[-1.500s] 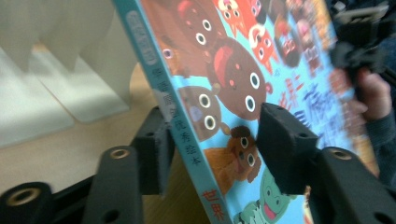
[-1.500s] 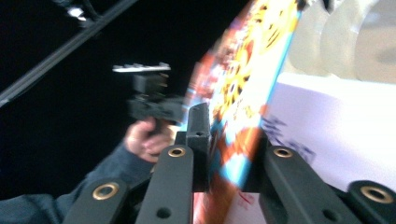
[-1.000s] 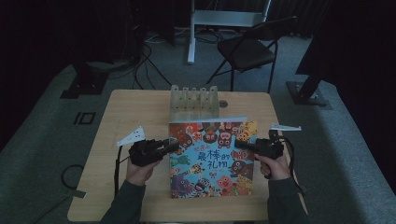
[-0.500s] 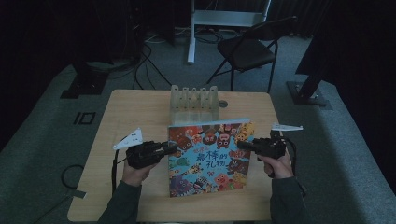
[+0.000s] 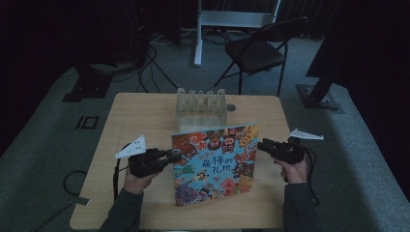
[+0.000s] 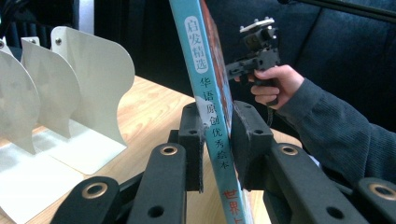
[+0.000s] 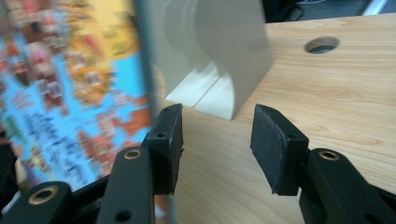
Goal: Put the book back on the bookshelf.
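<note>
Wooden table point(image 5: 140, 116) takes up the mid of the high view, w/ a round cable hole point(image 5: 231, 107) near its far edge. On it, toward the far side, a cream divider rack point(image 5: 200, 104) w/ several curved upright fins; seen close in the left gripper view point(image 6: 88, 79) and just beyond the jaws in the right gripper view point(image 7: 219, 51).

Picture book point(image 5: 215, 162) sits nearer the person, in front of the rack, colourful cover facing the high cam, tilted up on its lower edge. In the left gripper view its light-blue spine point(image 6: 210, 116) runs top to bottom, nearly upright.

Left gripper point(image 5: 175, 155) is at the book's left edge, clenched on it: both pads press the spine from either side, jaws having just closed the last bit onto it. Left hand point(image 5: 138, 176) holds the grip below.

Right gripper point(image 5: 261, 144) sits just off the book's right edge, released: 2 pads apart over bare table point(image 7: 219, 140), nothing between them, jaws having just been widening. Book's edge point(image 7: 70, 93) lies just outside its left pad; touching or not, can't tell. Right hand point(image 5: 292, 169) holds it.
</note>
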Motion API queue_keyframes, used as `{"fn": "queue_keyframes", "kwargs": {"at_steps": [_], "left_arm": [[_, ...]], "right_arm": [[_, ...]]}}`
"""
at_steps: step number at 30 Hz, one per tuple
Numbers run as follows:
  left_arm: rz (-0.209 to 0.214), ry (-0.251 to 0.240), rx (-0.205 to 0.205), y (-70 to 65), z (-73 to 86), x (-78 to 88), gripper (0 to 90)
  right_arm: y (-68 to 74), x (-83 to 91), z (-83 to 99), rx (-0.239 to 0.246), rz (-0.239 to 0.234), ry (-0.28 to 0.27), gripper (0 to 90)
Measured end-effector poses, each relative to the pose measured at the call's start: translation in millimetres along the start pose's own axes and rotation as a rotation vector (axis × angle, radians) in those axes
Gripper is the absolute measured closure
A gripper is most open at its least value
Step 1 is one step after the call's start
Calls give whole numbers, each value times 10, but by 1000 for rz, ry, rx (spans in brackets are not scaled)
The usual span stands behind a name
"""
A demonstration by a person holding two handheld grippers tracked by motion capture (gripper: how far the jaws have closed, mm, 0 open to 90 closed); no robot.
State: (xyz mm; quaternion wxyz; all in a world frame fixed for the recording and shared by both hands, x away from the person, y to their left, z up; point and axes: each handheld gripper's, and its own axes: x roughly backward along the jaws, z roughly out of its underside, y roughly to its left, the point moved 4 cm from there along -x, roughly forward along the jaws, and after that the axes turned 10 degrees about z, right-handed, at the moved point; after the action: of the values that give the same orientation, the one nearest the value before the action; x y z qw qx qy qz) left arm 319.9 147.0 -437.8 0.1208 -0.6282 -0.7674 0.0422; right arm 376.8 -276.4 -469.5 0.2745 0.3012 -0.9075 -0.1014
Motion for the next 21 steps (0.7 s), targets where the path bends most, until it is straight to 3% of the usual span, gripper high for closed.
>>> {"fn": "queue_keyframes", "kwargs": {"at_steps": [2, 7, 10, 13, 16, 21], "left_arm": [[6, 0, -13, -13, 2, 3, 756], [60, 2, -107, -99, 12, 22, 764], [66, 13, -137, -123, 27, 37, 768], [81, 43, -171, -149, 94, 88, 772], [96, 30, -191, -188, 124, 106, 777], [87, 18, -187, -204, 138, 104, 767]], "right_arm": [[-30, -18, 7, -11, 39, -11, 537], [9, -128, 40, 28, 92, 3, 530], [52, -178, 59, 32, 77, 11, 520], [161, -208, 90, 74, 44, -9, 519], [242, -202, 112, 115, 26, -30, 516], [337, -166, 134, 148, -4, -56, 512]]}}
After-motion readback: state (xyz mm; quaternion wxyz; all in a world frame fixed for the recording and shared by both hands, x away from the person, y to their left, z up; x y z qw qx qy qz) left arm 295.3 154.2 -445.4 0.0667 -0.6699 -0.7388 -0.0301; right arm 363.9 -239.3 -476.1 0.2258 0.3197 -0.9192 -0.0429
